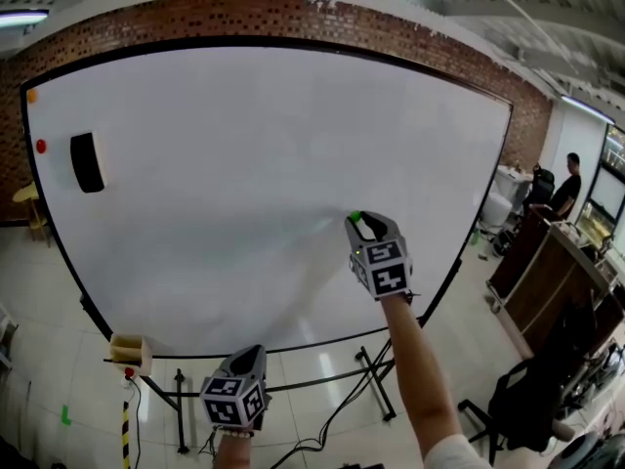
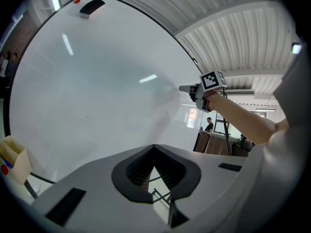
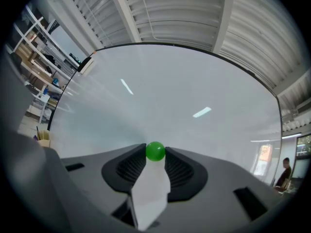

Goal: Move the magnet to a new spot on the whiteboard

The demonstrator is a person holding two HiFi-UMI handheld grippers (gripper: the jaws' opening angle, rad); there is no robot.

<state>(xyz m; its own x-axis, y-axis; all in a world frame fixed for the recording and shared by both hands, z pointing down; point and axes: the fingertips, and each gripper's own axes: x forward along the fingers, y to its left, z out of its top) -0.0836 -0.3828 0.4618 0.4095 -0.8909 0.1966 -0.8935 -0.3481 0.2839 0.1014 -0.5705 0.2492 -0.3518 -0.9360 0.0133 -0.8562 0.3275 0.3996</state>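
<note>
While the right gripper (image 1: 363,225) pinches the green magnet (image 3: 155,151) between its jaw tips at the whiteboard's (image 1: 244,154) lower right, the left gripper (image 2: 154,147) hangs below, closed and empty. A beige box (image 1: 130,352) at the board's corner holds pens. The magnet is round, showing no long axis.

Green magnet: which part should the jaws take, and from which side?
Take its round sides, across the widest part, coming straight at the whiteboard. The magnet looks like a small smooth ball, so probably only two opposite sides give a hold. The right gripper pinches it this way, at the tips of its jaws.
</note>
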